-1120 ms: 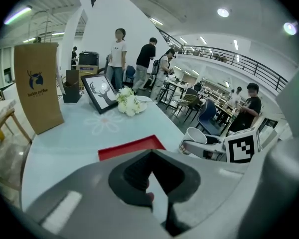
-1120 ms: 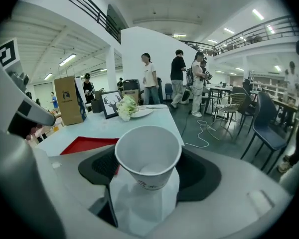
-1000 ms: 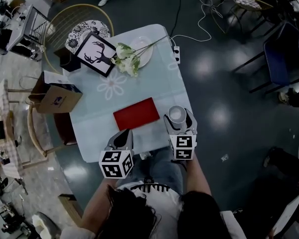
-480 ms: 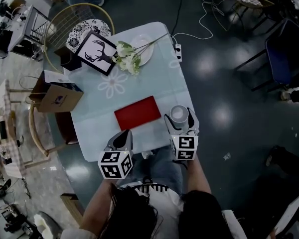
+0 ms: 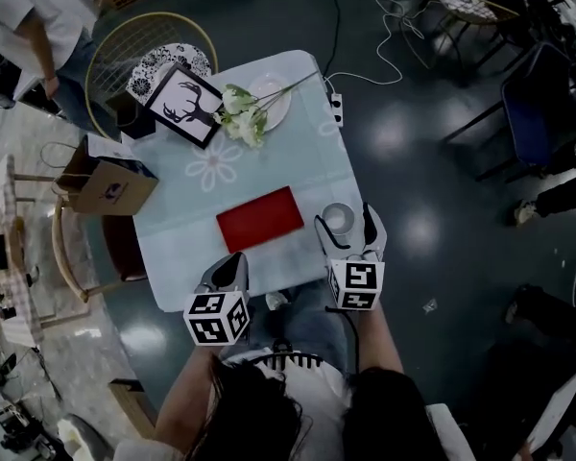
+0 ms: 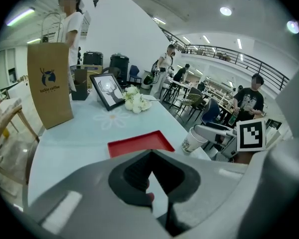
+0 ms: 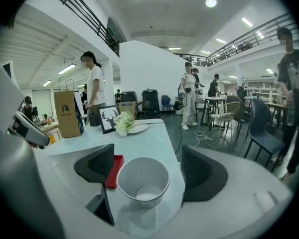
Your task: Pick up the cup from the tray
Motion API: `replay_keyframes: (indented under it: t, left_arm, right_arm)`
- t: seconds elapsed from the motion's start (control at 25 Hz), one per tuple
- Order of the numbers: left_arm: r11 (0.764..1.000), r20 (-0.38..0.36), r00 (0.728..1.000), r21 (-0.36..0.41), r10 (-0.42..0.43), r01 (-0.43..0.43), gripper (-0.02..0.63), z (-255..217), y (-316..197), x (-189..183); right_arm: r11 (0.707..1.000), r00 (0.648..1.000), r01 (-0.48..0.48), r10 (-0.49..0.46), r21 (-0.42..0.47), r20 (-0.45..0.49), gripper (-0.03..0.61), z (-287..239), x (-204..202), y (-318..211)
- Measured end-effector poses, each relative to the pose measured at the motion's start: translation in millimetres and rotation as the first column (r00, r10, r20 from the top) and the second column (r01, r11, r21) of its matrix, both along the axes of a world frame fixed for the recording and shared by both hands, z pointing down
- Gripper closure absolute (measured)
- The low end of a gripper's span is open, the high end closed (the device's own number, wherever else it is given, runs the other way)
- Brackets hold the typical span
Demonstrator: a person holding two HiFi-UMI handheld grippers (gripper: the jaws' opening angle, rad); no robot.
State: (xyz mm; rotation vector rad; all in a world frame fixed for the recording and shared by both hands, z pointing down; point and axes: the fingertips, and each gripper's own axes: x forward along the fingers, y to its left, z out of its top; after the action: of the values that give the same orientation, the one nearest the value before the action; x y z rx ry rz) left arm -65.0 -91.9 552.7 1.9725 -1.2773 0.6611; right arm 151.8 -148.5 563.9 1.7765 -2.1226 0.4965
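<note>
- Pale cloth-covered table point(image 5: 269, 161) in a big open hall. A red tray point(image 5: 260, 219) lies near its front edge, with flowers point(image 5: 242, 113) at the tray's 12 o'clock and a framed picture point(image 5: 184, 102) at its 11.
- Cup point(image 5: 338, 218): upright, mouth open, and it looks empty in the right gripper view. It stands on the cloth just at the tray's 3 o'clock, beside the tray and not on it.
- Handling, as I judge it: it looks like a paper cup, so very light, thin-walled, and easy to crush or tip. The taper could let it slide down through a loose hold. Best taken across the wall a little below the stiffer rim, with a mild squeeze.
- Right gripper point(image 7: 148, 169): jaws spread wide, one at the cup's 9 o'clock and one at its 3. The 9 o'clock pad is close to the wall, but neither clearly touches. It holds nothing yet.
- Left gripper point(image 6: 152, 183): jaws pressed together and empty, at the table's near edge around the tray's 7 o'clock.
</note>
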Motion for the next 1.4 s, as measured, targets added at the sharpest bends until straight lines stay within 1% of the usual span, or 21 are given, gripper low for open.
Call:
replay_keyframes:
  t: [0.24,0.48,0.6,0.72,0.92,1.08,1.2,1.24,1.4]
  left_arm:
    - [0.999,-0.031,1.0,0.037,-0.003,0.004,0.614,-11,2,5]
    - [0.996,-0.06,0.998,0.089,-0.009,0.014,0.614,-25,4,7]
    - [0.994,-0.074,0.997,0.111,-0.014,0.022,0.614,-31,7,6]
    - [0.991,-0.086,0.996,0.129,-0.019,0.03,0.614,-37,12,5]
    - [0.986,-0.097,0.995,0.163,-0.024,0.039,0.614,-47,24,-2]
    - [0.98,-0.103,0.994,0.188,-0.04,0.059,0.614,-53,36,-12]
    - [0.977,-0.106,0.993,0.201,-0.052,0.073,0.614,-55,44,-23]
    - [0.976,-0.106,0.993,0.204,-0.055,0.076,0.614,-56,46,-26]
    - [0.973,-0.113,0.991,0.214,-0.068,0.091,0.614,-58,55,-36]
  right_arm:
    - [1.0,1.0,0.02,-0.019,0.019,-0.02,0.132,-24,-2,4]
    - [0.998,0.998,0.056,-0.056,-0.005,-0.041,0.133,-35,-14,18]
    - [0.997,0.996,0.072,-0.073,-0.019,-0.057,0.157,-41,-21,28]
    - [0.996,0.994,0.09,-0.091,-0.025,-0.063,0.227,-51,-31,38]
    - [0.993,0.991,0.114,-0.114,-0.003,-0.07,0.334,-67,-57,54]
    - [0.991,0.987,0.134,-0.133,0.012,-0.087,0.462,-75,-79,64]
    - [0.989,0.984,0.148,-0.146,0.01,-0.099,0.535,-78,-94,72]
    - [0.988,0.984,0.152,-0.151,0.004,-0.098,0.552,-78,-99,74]
    - [0.985,0.983,0.17,-0.17,-0.009,-0.065,0.552,-80,-119,84]
